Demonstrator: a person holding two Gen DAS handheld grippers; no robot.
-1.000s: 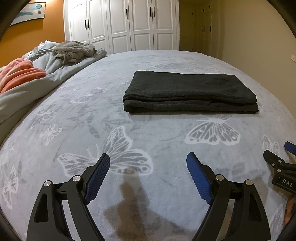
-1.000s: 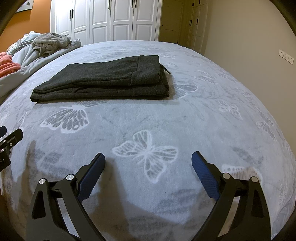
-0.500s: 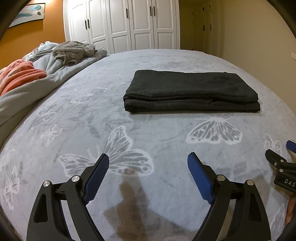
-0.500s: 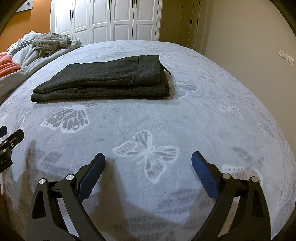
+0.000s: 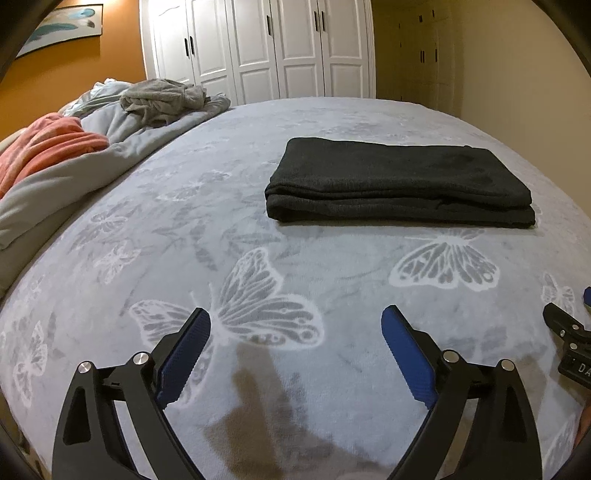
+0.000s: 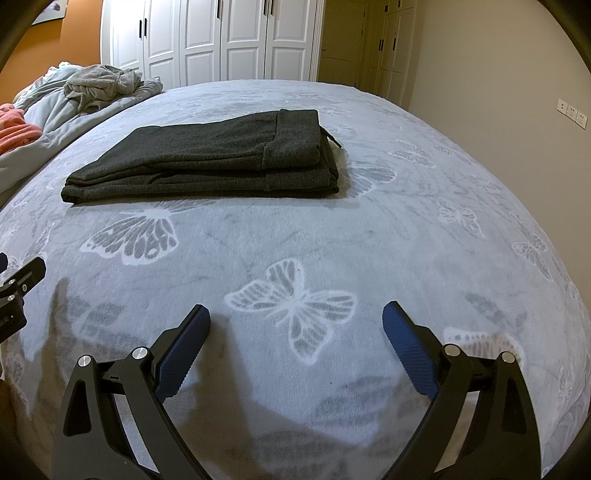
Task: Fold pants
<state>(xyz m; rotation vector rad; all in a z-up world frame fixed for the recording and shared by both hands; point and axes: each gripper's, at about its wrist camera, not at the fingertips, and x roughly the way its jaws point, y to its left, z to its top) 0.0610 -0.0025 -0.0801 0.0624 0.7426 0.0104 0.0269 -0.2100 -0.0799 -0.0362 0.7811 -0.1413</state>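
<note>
Pants (image 5: 399, 181), dark grey, folded into a flat rectangular stack, lying on the grey butterfly-print blanket (image 5: 258, 266) well beyond both sets of jaws, with open blanket between. From the left wrist view: stack up and to the right of the left gripper (image 5: 295, 325), folded edge toward the camera. From the right wrist view: same stack (image 6: 207, 162) up and to the left of the right gripper (image 6: 295, 321), waistband layer on top at the right end, a drawstring end poking out beside it. Left gripper jaws spread wide, having just been opening, nothing between the blue pads (image 5: 184, 354) but a printed butterfly. Right gripper jaws likewise spread wide and holding nothing, blue pads (image 6: 410, 354) apart over bare blanket. Readable writing: only the letters "DA" on the black body of the other gripper at the right edge of the left wrist view, the rest cut off. Around: crumpled grey garment (image 5: 162, 98) on a bunched pale duvet (image 5: 74, 177) at far left, coral-pink fabric (image 5: 44, 147) beside it, white wardrobe doors (image 5: 258, 48) behind the bed, framed picture (image 5: 59, 27) on the orange wall, wall sockets (image 6: 571, 112) at right
</note>
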